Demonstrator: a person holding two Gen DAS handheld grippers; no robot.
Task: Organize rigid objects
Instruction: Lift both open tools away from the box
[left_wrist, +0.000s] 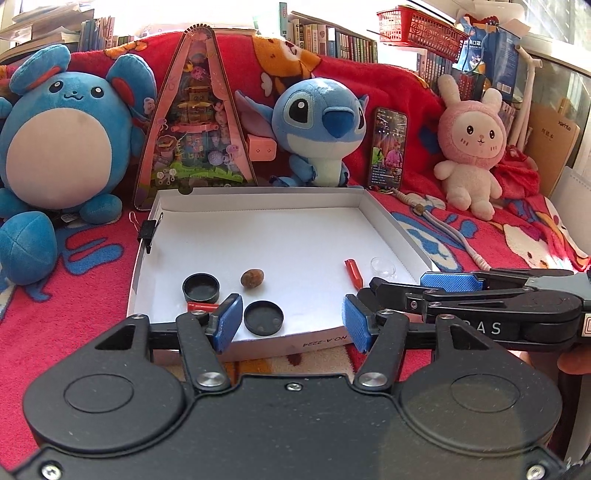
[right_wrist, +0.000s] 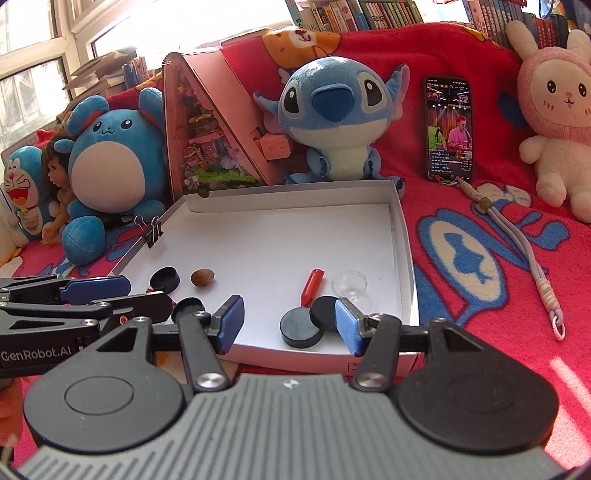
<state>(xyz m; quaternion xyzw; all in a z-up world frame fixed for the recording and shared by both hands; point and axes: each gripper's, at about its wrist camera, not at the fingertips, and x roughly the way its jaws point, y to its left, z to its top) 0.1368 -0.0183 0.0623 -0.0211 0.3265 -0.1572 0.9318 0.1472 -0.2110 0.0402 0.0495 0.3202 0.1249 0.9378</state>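
Our left hand-held gripper (left_wrist: 291, 323) and right hand-held gripper (right_wrist: 290, 323) hang released at the white tray's (left_wrist: 258, 199) near edge, each with black caps (right_wrist: 301, 328) just ahead.

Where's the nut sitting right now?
The nut lies inside the white tray, in its near-left part, just right of an upturned black cap and well left of the red cap.

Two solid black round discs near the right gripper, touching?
Touching: right wrist view shows rear black disc overlapping and leaning on front black disc, no gap.
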